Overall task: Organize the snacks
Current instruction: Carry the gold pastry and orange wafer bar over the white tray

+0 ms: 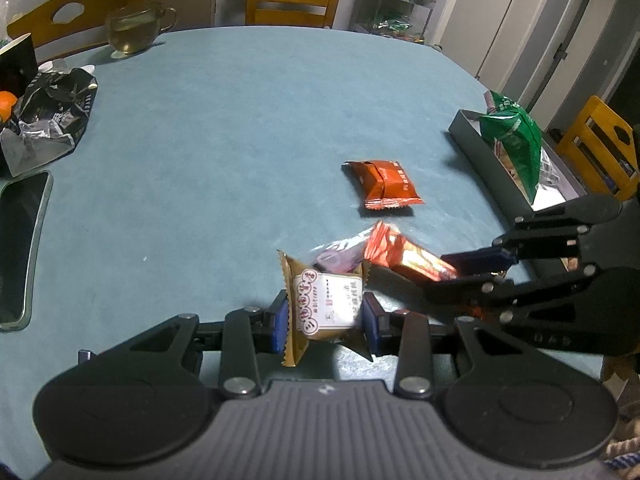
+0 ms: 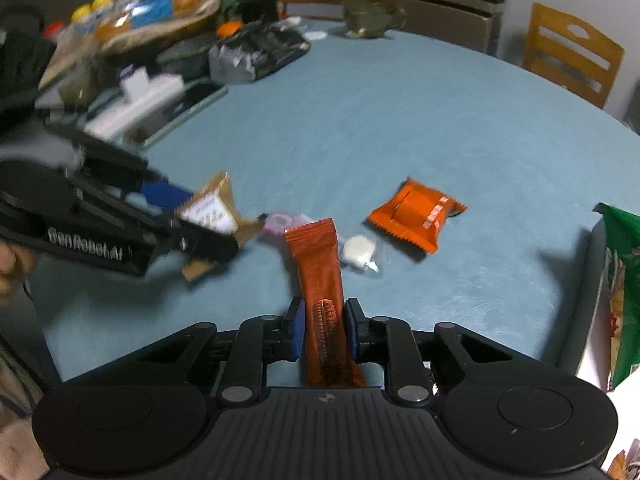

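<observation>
Left tongs (image 1: 325, 322): clenched on a brown-and-white square snack packet (image 1: 326, 306), lifted off the blue worktop (image 1: 240, 120).
Right tongs (image 2: 322, 330): grasping a long orange-red wrapped biscuit bar (image 2: 320, 280), long axis pointing forward.
Grey box (image 1: 492, 160): far right; right tongs nearer.

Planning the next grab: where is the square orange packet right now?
The square orange packet lies on the blue table, between the gray box and the purple packet.

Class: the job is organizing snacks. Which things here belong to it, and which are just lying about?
Job: brown-and-white packet in left gripper; orange stick packet in right gripper; orange pouch; grey box.
Lying about: phone; glass cup.
</observation>
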The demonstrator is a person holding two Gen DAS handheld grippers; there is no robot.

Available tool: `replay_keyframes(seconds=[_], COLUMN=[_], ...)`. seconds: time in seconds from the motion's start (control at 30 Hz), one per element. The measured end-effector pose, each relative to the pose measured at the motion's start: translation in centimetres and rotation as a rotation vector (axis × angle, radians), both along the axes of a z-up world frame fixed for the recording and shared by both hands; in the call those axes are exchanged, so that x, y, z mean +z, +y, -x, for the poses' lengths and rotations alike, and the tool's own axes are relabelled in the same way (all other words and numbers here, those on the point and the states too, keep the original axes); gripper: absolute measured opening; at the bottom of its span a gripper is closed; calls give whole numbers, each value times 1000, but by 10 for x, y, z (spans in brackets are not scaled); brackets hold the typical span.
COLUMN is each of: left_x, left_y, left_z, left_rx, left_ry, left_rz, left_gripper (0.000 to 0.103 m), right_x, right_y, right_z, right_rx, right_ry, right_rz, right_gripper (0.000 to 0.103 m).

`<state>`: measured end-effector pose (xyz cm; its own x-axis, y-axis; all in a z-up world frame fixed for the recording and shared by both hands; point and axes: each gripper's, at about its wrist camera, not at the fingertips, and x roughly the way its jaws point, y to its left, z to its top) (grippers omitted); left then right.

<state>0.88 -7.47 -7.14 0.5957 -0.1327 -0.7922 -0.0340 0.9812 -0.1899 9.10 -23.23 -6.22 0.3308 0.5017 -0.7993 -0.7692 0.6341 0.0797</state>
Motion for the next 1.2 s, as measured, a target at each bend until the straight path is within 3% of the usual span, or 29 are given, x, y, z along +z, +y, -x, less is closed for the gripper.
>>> replay_keyframes(seconds=[0.33,1.2], left_x=[9,30], left_y=[-13,-52], left_z=[-17,-59], left_rx=[-40,-219], left_ry=[-19,-59], left_rz=[-4,-24], left_gripper=[34,34], right_x=[20,45], right_y=[-20,-62], right_z=[-8,-13], right_rx=[-114,-305], right_ry=[-2,-71], right_rz=[-85,-147], right_gripper=[23,23])
